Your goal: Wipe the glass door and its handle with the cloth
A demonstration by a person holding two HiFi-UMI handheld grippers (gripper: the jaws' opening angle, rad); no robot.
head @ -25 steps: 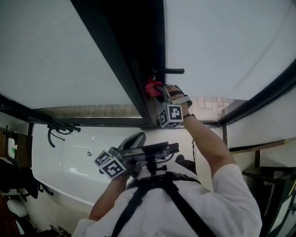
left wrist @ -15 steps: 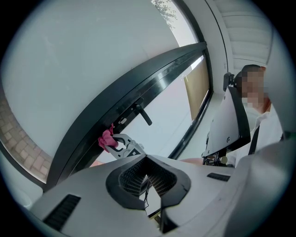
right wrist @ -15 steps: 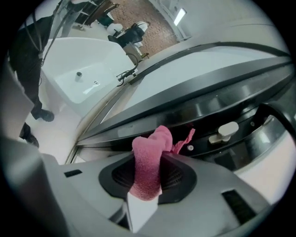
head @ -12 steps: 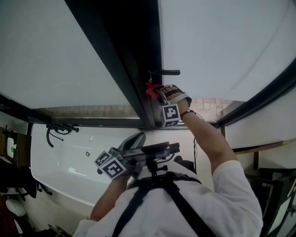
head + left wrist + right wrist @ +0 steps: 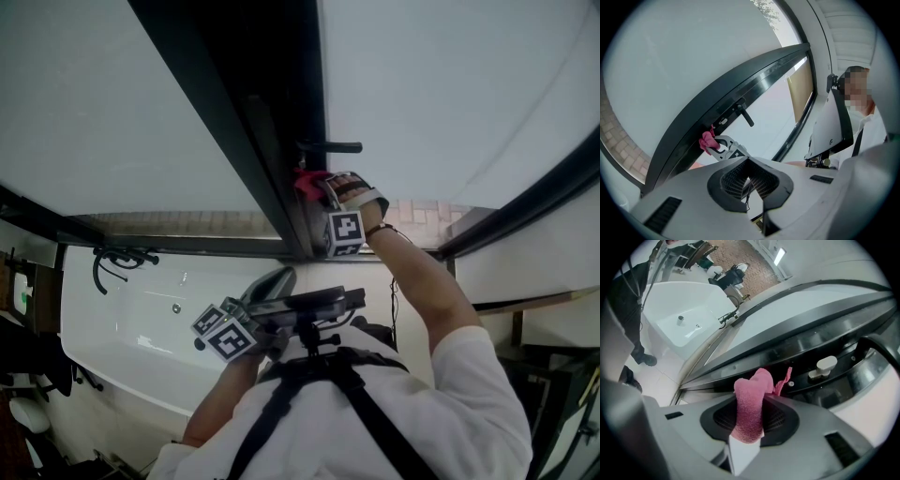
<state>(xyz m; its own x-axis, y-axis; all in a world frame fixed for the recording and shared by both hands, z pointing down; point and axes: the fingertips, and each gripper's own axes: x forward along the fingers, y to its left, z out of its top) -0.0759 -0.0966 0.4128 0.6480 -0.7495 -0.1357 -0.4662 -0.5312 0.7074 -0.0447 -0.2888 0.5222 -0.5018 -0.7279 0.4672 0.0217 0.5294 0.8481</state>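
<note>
Your right gripper [image 5: 319,184] pinches the cloth [image 5: 750,404] at the frame [image 5: 281,178] below the handle [image 5: 333,147], so the handle and the glass door [image 5: 450,84] seem not yet wiped, while your left gripper [image 5: 749,180] is closed and empty.

Centre of frame: a fuzzy pink terry cloth [image 5: 751,394] sits between the ribbed black pads [image 5: 723,417] of the right claw [image 5: 750,405], whose body is matt grey plastic. Upper frame: dark, faintly glossy door frame [image 5: 272,122] and smooth milky glass door [image 5: 450,84].
</note>
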